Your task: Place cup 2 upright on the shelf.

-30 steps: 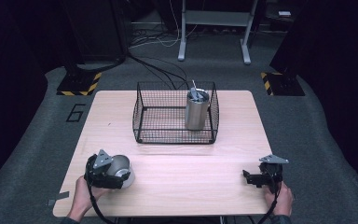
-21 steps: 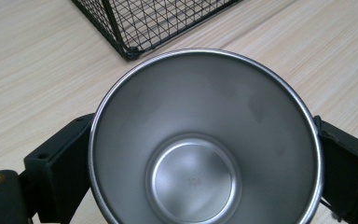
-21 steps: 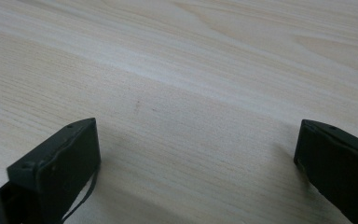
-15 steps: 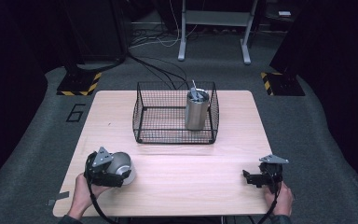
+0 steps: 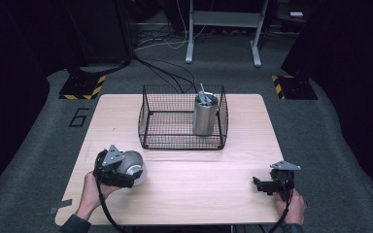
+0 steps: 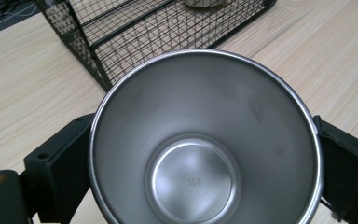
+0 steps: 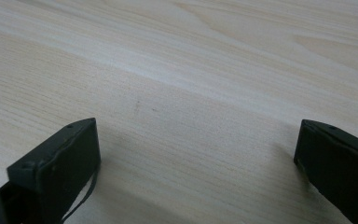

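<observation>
Item: steel cup (image 6: 205,144), held between the jaws of the left gripper (image 5: 118,171), near the front-left corner of the wire basket (image 5: 148,121) and just off it toward the person. The cup is seen mouth-on in the left gripper view, so it is tipped toward the basket rather than upright.

Risks, as judged:
- Slippage. The wall is smooth, polished and tapered; with flat jaws pressed on a curved cone, the cup may be squeezed out or rotated in the grip.
- Collision. If the cup is carried to the basket too low, its rim may be caught on the basket's top wire, and the light basket may be pushed across the worktop (image 5: 199,184).
- Knock-over. A tall steel canister (image 5: 205,115) stands upright in the basket's right half, with what appears to be a utensil or straw in its mouth, though this is too small to be confirmed; it may be struck if the cup is placed close to it.

Materials and shapes:
- Cup: brushed stainless steel, round, rolled rim, flat base stamped "304".
- Basket: black wire mesh, rectangular, open-topped.
- Worktop: pale wood grain, matt.

Right gripper (image 5: 272,184): jaws spread wide and empty, resting well to the basket's front right.
</observation>
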The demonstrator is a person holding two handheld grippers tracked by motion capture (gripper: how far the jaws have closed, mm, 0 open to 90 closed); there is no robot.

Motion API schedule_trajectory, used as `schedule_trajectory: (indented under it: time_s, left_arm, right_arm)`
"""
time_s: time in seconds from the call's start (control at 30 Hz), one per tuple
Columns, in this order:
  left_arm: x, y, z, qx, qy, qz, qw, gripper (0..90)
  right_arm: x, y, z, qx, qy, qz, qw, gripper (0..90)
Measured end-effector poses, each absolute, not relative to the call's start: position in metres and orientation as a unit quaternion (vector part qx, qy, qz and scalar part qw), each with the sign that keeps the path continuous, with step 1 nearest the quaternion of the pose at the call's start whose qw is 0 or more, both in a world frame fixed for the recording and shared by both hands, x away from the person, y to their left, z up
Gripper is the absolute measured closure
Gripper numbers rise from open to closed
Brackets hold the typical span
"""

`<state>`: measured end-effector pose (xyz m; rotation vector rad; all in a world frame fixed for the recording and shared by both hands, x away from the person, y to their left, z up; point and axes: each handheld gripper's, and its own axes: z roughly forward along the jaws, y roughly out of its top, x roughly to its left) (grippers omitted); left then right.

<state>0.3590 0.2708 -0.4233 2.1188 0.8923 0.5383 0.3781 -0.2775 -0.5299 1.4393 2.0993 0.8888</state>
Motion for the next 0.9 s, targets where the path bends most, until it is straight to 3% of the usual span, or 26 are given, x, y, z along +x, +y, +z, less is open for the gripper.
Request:
schedule_trajectory:
  time_s: [0.9]
  left_arm:
    - [0.381, 0.239, -0.398, 0.837, 0.322, 0.188, 0.401, 5.9]
  right_arm:
    - [0.378, -0.278, -0.530, 0.521, 0.759, 0.322, 0.221, 0.0]
